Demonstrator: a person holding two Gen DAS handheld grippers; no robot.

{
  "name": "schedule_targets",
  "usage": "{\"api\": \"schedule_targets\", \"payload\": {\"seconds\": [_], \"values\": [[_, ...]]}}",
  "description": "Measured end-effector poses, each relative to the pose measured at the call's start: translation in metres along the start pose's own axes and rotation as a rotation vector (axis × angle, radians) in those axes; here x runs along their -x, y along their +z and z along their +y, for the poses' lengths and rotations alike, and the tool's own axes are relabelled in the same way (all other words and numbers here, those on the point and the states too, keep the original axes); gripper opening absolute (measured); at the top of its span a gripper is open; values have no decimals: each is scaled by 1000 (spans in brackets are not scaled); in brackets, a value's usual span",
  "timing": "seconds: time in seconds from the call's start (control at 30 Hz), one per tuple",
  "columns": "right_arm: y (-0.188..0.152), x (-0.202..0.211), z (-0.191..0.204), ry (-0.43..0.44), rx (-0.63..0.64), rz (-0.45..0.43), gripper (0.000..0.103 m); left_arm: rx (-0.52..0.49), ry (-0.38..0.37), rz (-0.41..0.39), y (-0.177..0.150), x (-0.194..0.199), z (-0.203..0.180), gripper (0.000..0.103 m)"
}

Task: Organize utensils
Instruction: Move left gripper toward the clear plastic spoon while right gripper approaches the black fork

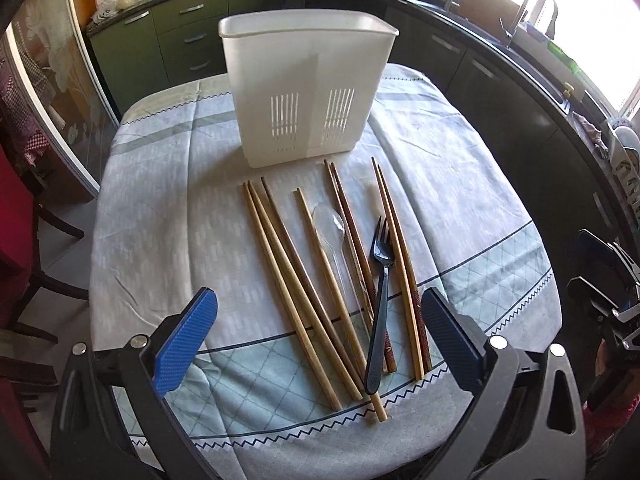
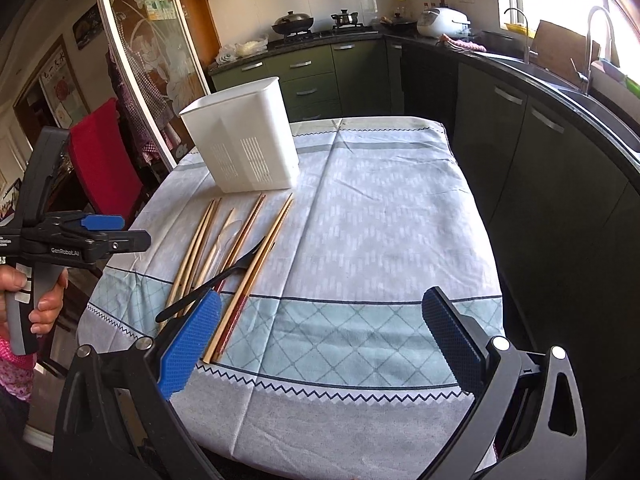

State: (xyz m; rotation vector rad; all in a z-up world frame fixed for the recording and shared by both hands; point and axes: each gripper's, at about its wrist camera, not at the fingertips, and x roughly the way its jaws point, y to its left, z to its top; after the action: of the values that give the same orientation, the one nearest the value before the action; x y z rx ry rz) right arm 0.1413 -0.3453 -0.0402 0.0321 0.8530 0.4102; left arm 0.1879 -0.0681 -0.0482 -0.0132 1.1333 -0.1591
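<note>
Left tongs (image 1: 320, 344) — apart, empty, over chopsticks (image 1: 304, 280), fork (image 1: 380, 304), clear spoon (image 1: 332, 224); holder (image 1: 308, 92) beyond, all on worktop (image 1: 460, 208). Right tongs (image 2: 320, 344) — apart, empty. Risk: crowded sticks — one grab may lift several, rolling others.

Left gripper (image 1: 320, 344) jaws spread wide, right gripper (image 2: 322, 342) likewise

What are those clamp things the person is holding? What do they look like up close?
Each is a hand-held black plastic tool with two wide fingers faced in blue textured rubber pads, joined by silver rivets. Seen from the right tool, the left one has a pistol-style grip with a grey handle, white lettering reading "GenRobot.AI" on its side, and a bare hand around it. No cables show.
</note>
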Motion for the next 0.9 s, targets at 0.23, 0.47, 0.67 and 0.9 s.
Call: {"api": "schedule_targets", "payload": {"seconds": [0.23, 0.47, 0.67, 0.9], "values": [[-1, -6, -8, 25, -13, 21, 99, 28, -10, 99, 22, -31, -6, 74], [-2, -7, -9, 36, -7, 29, 99, 70, -34, 170, 31, -55, -12, 37], [-4, -8, -4, 27, 25, 33, 99, 73, -16, 212, 36, -76, -18, 17], [-1, -12, -9, 28, 8, 49, 99, 91, 25, 235, 41, -87, -16, 16]]}}
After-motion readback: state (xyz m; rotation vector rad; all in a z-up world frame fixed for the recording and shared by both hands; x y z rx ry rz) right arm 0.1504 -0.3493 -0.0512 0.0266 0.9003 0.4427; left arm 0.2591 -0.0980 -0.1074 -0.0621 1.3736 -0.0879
